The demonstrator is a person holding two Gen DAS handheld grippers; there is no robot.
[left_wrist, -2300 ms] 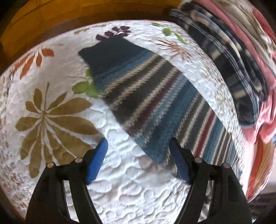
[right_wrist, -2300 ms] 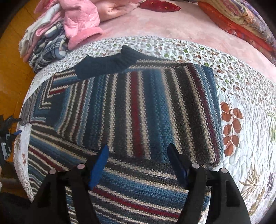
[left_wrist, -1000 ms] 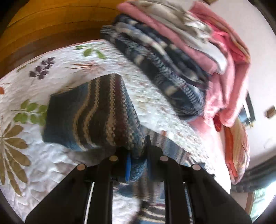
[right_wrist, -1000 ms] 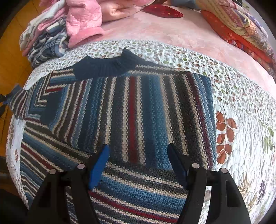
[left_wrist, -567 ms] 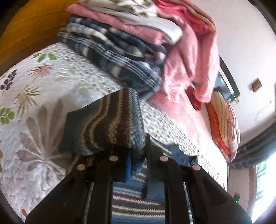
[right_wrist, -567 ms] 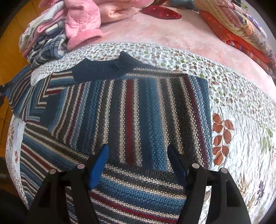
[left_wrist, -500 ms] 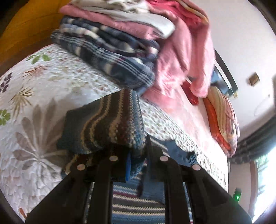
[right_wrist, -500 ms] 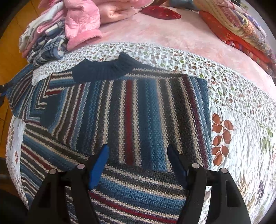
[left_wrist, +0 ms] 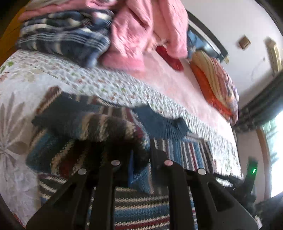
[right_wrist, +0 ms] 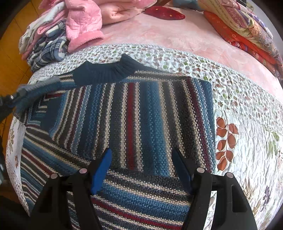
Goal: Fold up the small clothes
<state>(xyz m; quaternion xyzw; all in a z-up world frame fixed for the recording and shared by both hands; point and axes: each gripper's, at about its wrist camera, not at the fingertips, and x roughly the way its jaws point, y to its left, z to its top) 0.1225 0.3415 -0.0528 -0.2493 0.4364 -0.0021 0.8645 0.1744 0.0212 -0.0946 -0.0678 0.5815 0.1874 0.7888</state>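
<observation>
Sunlit bedroom, with a floral quilted bedspread (right_wrist: 247,113) covering the near part of a bed and a pink blanket (right_wrist: 176,35) behind it. A striped knit sweater (right_wrist: 138,115) in blue, dark grey, cream and red lies flat on the bedspread, its dark blue ribbed collar (right_wrist: 109,70) toward the far edge and its right sleeve folded across the body. The left gripper (left_wrist: 140,159) is clamped tight on the sweater's left sleeve (left_wrist: 99,127), which is bunched between the jaws and lifted over the sweater's body; in the right wrist view the same sleeve appears as a blurred strip raised at the left edge, beside the collar. The right gripper (right_wrist: 141,168) hangs just above the sweater's lower half, jaws spread wide and holding nothing, its blue pads (right_wrist: 101,169) to either side of the vertical stripes. A pile of folded clothes (right_wrist: 53,35), plaid blue and pink, sits at the far left corner of the bed. Folded orange and patterned quilts (right_wrist: 247,26) are stacked at the far right, with a red cushion (right_wrist: 164,12) between the two piles. The left wrist view is motion-blurred
</observation>
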